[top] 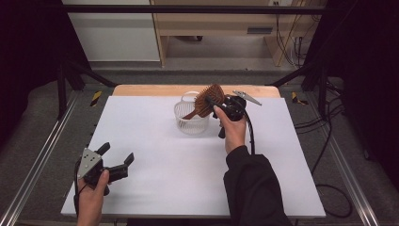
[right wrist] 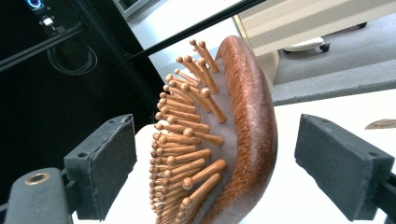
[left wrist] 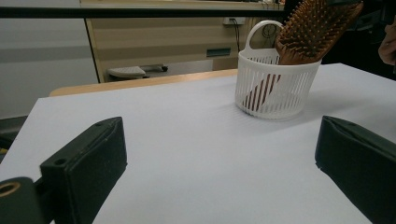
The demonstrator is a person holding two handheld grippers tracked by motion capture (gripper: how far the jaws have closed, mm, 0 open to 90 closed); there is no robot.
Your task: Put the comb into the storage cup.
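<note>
While the hairbrush (right wrist: 219,140) leans in the basket (top: 190,120), the right hand-held gripper (right wrist: 215,158) gapes around it.

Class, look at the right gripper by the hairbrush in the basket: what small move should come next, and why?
Probably draw the right gripper straight back. Its jaws stand apart on either side of the hairbrush with gaps showing, and the brush already stands handle-down in the white basket, leaning on its rim.

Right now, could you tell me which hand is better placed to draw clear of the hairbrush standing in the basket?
Right. The right gripper straddles the hairbrush in the basket, jaws open; the left gripper waits far off.
</note>
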